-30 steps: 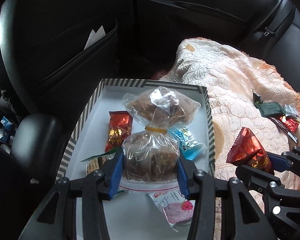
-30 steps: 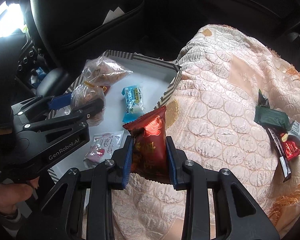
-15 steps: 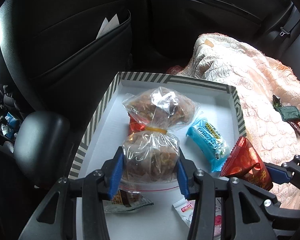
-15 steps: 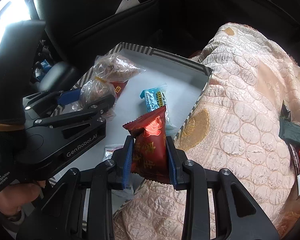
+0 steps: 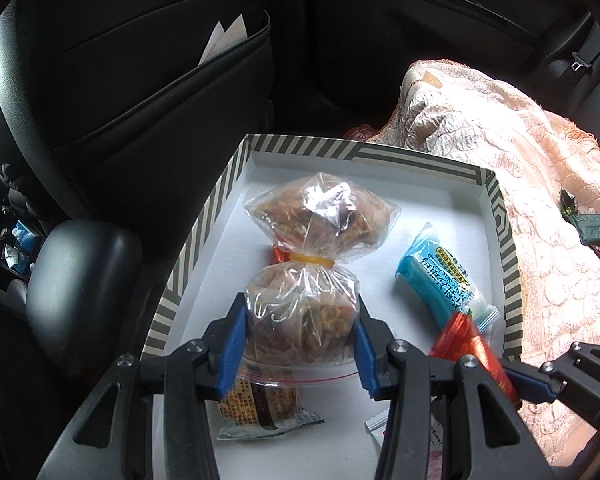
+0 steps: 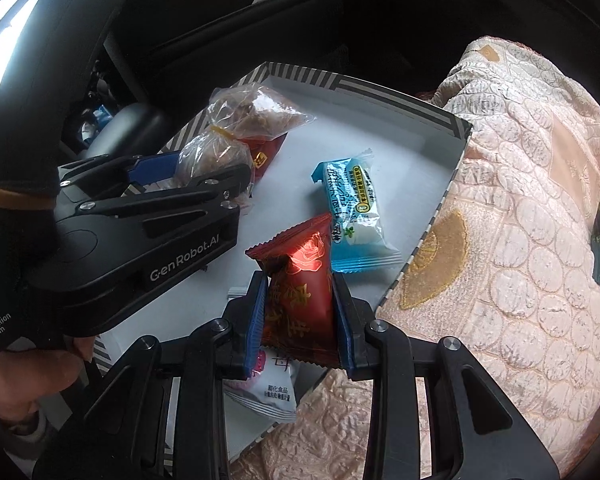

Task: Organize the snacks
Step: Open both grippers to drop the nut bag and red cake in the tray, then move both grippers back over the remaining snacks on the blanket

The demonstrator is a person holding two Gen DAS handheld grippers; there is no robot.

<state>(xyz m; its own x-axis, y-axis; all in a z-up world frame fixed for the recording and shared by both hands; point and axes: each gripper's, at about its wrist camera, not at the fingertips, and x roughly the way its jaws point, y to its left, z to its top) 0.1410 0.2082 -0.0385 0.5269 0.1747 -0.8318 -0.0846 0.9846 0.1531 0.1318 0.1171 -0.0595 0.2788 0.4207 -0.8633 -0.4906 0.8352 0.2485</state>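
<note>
Left gripper (image 5: 300, 344) clamped on the clear bag (image 5: 304, 312), right gripper (image 6: 300, 320) on a red packet (image 6: 300, 296); both fingers hold over the striped tray (image 5: 496, 216), apparently for depositing.

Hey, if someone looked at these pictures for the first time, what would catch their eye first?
Probably the clear bag of brown snacks, tied with a yellow band and clamped in the left hand-held gripper over the striped-rim tray. Next, the shiny red packet pinched in the right hand-held gripper at the tray's near edge, just in front of a blue packet lying in the tray.
</note>
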